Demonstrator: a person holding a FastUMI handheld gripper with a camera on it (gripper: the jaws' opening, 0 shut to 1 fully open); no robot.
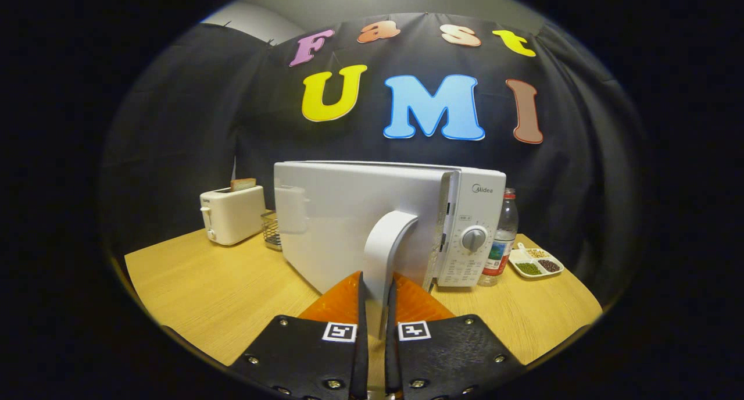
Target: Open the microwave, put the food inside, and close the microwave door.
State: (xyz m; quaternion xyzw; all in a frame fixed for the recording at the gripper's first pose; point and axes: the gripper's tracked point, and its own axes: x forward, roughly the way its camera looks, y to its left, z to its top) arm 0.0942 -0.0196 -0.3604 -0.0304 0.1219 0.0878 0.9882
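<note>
The gripper (375, 298) had its two fingers drawn nearly together on the curved white door handle (386, 254), one on each side of it and both pressing it. The white box-shaped microwave (474, 214) stood on the pale wooden table (203, 289), and its white door (349, 214) was swung out toward the fingers, hiding the cavity, so no food could be made out. Left of the door stood a cream toaster (232, 214) with a slice of bread (243, 184) poking up, and a wire basket (270, 230) was mostly hidden behind the door. Right of the control panel stood a clear plastic bottle (503, 237), partly covered, and a small white divided dish (536, 263) of beans.
</note>
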